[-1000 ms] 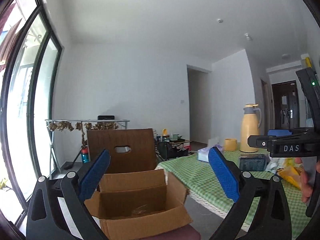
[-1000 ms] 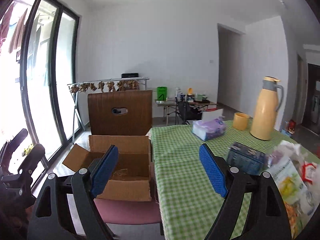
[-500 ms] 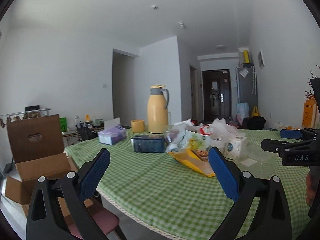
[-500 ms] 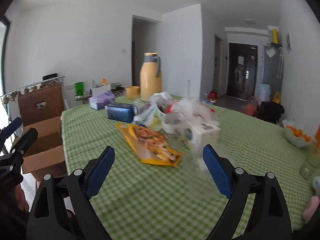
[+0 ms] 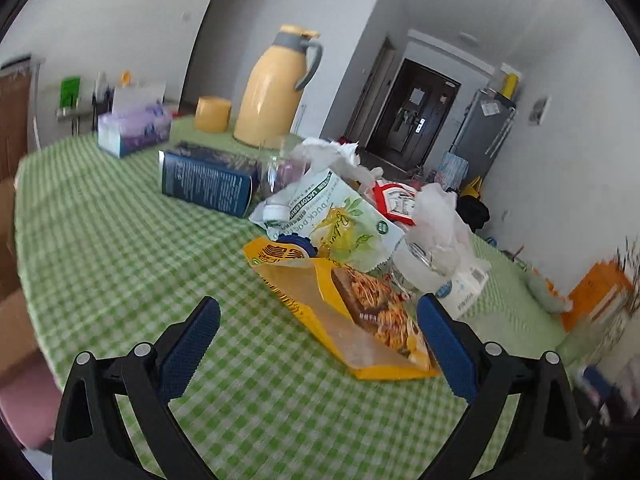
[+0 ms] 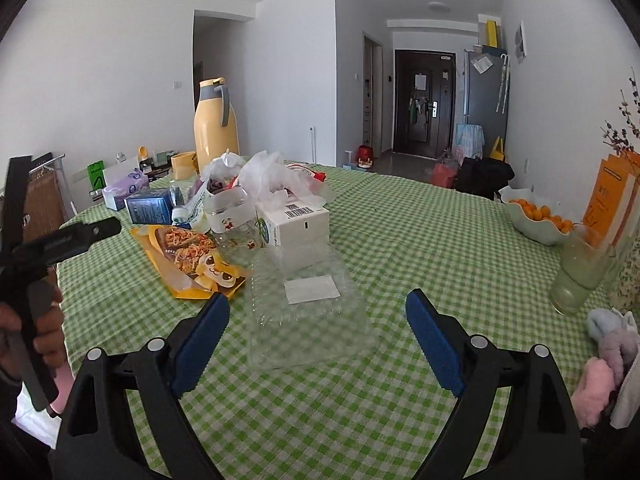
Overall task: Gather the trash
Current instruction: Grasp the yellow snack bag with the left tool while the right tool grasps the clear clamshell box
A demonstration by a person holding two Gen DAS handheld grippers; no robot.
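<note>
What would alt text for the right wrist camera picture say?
The open right gripper hovers over a clear plastic tray on a green checked table. Behind it lie a yellow snack bag, a white carton and crumpled wrappers.

Left wrist view is motion-blurred: tissue box point(image 5: 132, 130) and orange carton point(image 5: 600, 296) at right edge smeared. Cardboard box point(image 5: 12, 320) cut off at left edge. Dark-blue box point(image 5: 208, 184) print unreadable.

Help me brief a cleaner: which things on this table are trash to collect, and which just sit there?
Trash:
yellow snack bag
clear plastic tray
green-white wrapper
crumpled plastic bags

Staying, probably:
yellow thermos
tissue box
fruit bowl
glass of drink
</note>
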